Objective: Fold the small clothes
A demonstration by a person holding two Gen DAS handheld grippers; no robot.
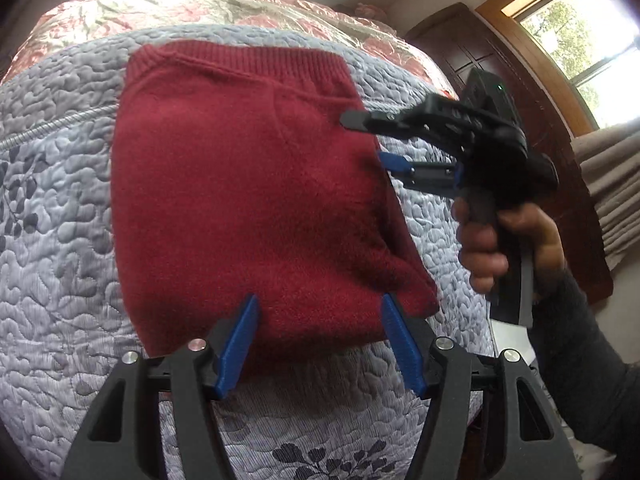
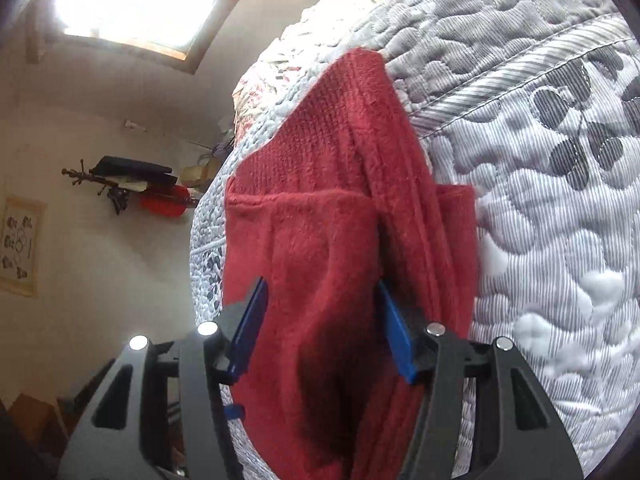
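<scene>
Now: mid-fold.
Left hand-held gripper [image 1: 318,344]: you hold it wide open, empty, over the red knit [image 1: 240,184].
Right hand-held gripper [image 2: 320,328]: open around the knit's edge on the bed [image 1: 60,200].
Next: close, lift, fold across.

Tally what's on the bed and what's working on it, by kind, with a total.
Red knit garment: 1
Quilt: 1
Tongs: 2, left and right
Hand: 1
Total: 5
</scene>
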